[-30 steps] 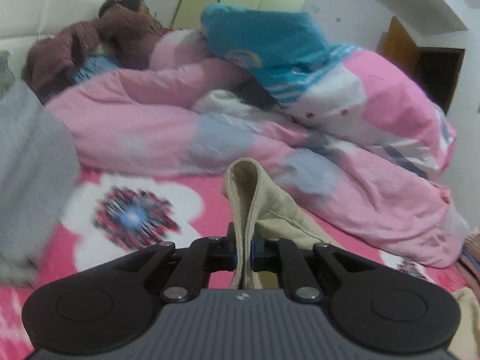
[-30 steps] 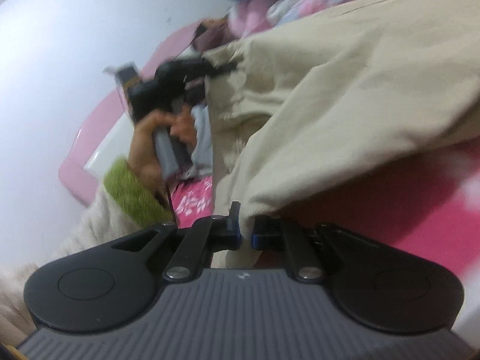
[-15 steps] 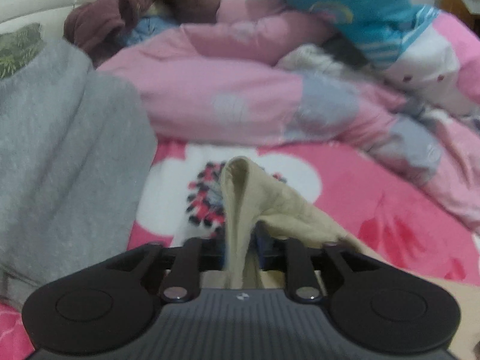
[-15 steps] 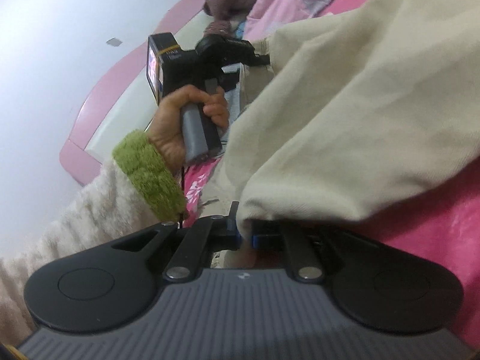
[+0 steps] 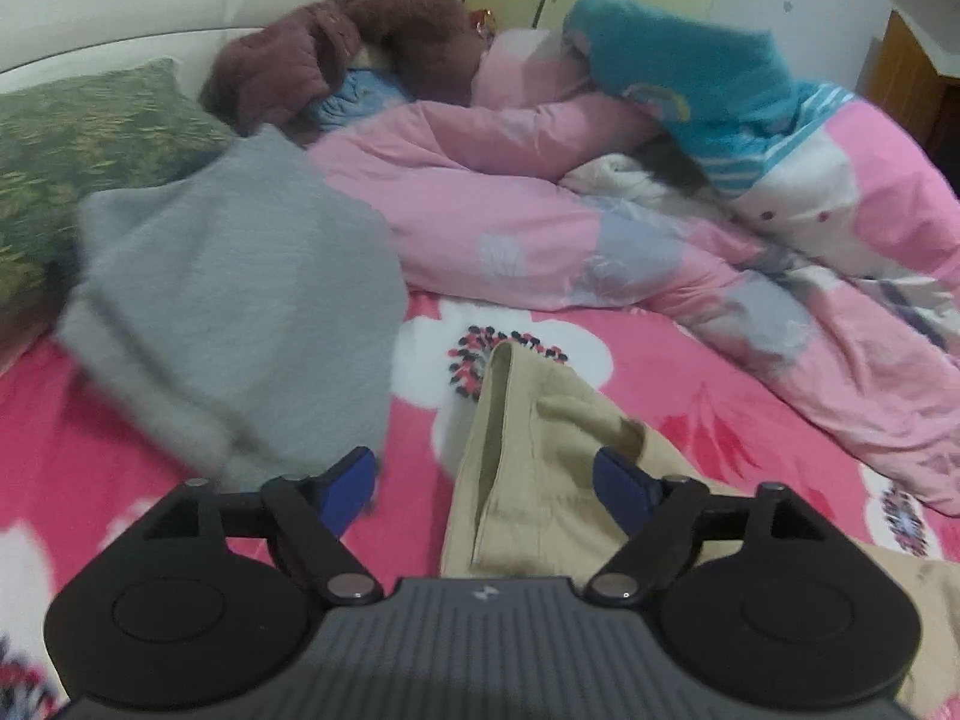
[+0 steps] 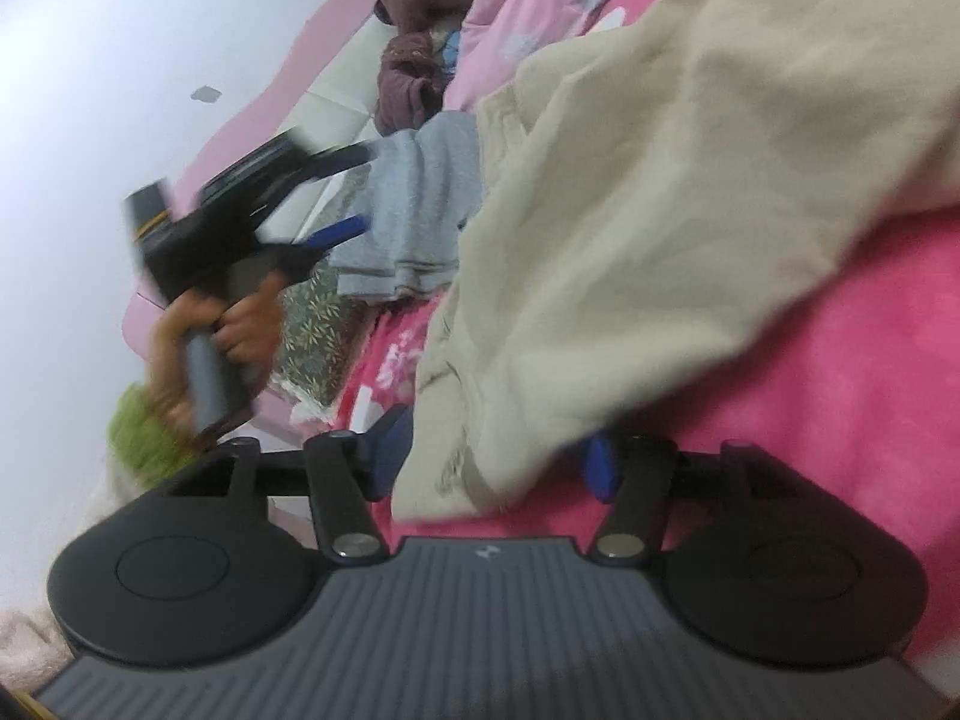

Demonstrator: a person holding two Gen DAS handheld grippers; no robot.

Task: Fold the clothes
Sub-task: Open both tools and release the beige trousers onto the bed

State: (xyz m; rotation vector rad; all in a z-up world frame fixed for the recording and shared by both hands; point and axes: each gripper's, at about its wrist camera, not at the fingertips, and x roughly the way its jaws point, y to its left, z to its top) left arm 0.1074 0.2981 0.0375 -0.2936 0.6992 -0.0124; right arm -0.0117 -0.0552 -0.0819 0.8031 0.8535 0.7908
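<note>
We have both grippers spread wide with the beige garment lying loose between their fingers. The left gripper has its fingers apart, one blue pad to each side of a folded edge of the cloth, clamped on nothing. The right gripper is likewise apart, with a thick beige fold draped in the gap and over the far finger, not pinched.

We judge that a fold of this garment has just been laid on the bed, since the cloth rests on the pink sheet on its own and lies doubled over. Whether it needs another fold we cannot say; it looks bulky and uneven from the right wrist view, so some smoothing or one more fold seems likely. A grey garment lies ahead and to the left of the left fingers, already flat and stacked in layers as seen from the right view, so we take it as done. Beyond the fingers a brown garment and a blue one sit on the pink quilt, perhaps still to be folded.

The garment's full outline is cut off in both views, so we cannot tell what kind it is. The left hand and its gripper are motion-blurred in the right view.
</note>
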